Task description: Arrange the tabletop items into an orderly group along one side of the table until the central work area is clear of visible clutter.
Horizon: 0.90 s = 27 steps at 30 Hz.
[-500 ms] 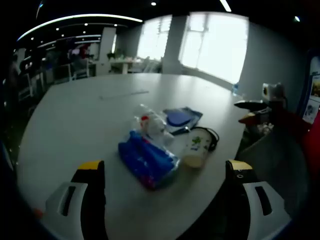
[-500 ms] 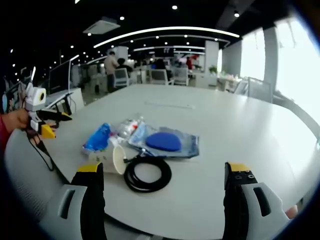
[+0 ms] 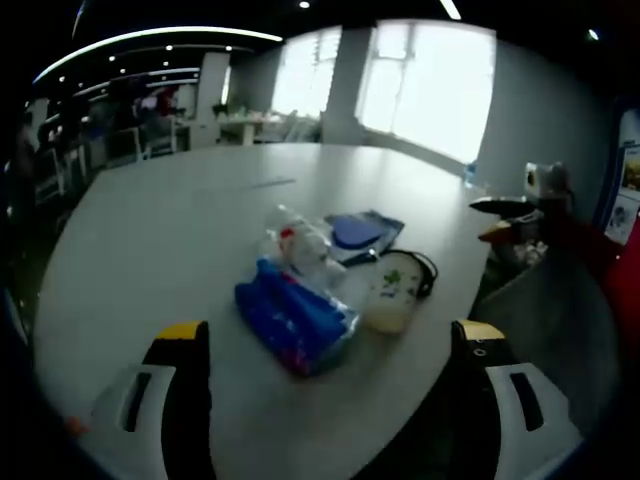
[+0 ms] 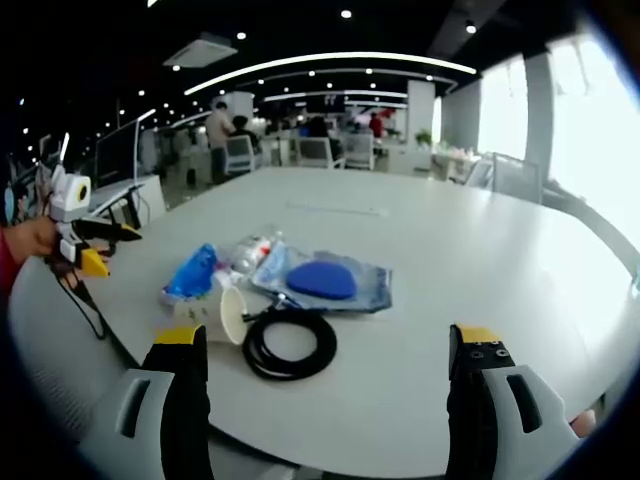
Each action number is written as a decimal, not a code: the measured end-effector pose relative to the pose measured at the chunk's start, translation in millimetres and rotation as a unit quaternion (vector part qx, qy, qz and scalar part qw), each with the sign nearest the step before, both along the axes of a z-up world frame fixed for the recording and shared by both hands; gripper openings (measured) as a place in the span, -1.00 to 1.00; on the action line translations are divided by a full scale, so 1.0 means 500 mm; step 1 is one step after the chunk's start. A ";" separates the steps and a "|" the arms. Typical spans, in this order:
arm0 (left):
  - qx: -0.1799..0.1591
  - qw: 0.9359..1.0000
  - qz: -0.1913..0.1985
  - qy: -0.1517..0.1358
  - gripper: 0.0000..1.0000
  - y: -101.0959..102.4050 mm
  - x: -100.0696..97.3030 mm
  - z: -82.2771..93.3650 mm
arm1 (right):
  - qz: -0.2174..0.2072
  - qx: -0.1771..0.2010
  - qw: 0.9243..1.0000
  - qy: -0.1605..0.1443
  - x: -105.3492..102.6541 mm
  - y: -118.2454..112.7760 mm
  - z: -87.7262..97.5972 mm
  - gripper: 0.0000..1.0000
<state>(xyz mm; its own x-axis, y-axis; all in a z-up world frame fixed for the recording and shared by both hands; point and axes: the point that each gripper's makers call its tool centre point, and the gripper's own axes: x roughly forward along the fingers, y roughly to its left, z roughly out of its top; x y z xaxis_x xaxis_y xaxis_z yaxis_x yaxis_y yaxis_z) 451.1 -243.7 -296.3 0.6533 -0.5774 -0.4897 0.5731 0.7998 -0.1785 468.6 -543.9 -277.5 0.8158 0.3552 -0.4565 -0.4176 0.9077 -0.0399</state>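
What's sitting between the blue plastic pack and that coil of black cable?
In the right gripper view, a paper cup lies on its side between the blue plastic pack and the black cable coil.

Left tongs (image 3: 325, 350) stood with jaws wide apart, rising at 7 and 5 o'clock in the left gripper view, nothing between them. Right tongs (image 4: 325, 350) likewise spread and empty in the right gripper view. There the left tongs (image 4: 105, 245) appeared at 9 o'clock, held by a hand (image 4: 28, 240), jaws parted.
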 end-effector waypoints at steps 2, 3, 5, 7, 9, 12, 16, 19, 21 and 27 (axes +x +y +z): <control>-0.001 1.000 0.000 -0.001 0.96 0.000 0.001 0.001 | 0.000 -0.001 1.000 -0.001 0.001 0.000 0.001 0.99; -0.001 1.000 0.001 -0.001 0.96 0.000 0.001 0.001 | 0.000 -0.001 1.000 -0.001 0.002 -0.001 0.002 0.99; -0.001 1.000 0.001 -0.001 0.97 0.001 0.000 0.001 | 0.000 -0.001 1.000 -0.001 0.002 -0.001 0.003 0.99; -0.001 1.000 0.001 -0.001 0.97 0.001 0.001 0.001 | 0.001 -0.001 1.000 -0.001 0.002 -0.001 0.003 0.99; -0.001 1.000 0.001 -0.001 0.97 0.001 0.000 0.001 | 0.001 -0.002 1.000 0.000 0.001 -0.001 0.002 0.99; 0.000 1.000 0.002 -0.001 0.97 0.002 0.001 0.001 | 0.001 -0.002 1.000 0.001 0.000 0.000 0.002 0.99; -0.001 1.000 0.001 -0.001 0.97 0.001 0.001 0.000 | 0.001 -0.003 1.000 0.000 0.000 0.000 0.002 0.99; 0.000 1.000 -0.001 0.000 0.96 0.000 0.000 -0.001 | 0.000 -0.003 1.000 0.001 -0.001 0.000 0.000 0.99; -0.001 1.000 0.000 0.000 0.96 0.000 0.000 0.000 | 0.000 -0.003 1.000 0.001 -0.002 0.000 0.000 0.99; -0.002 1.000 -0.001 -0.001 0.96 -0.001 0.000 0.002 | 0.001 -0.004 1.000 0.002 -0.002 0.003 0.000 0.99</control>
<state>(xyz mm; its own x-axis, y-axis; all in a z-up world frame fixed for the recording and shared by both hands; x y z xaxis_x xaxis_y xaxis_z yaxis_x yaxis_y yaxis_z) 451.0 -244.0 -295.6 0.6537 -0.5803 -0.4857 0.5743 0.7984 -0.1809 467.6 -542.5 -277.4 0.8131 0.3539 -0.4623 -0.4201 0.9063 -0.0451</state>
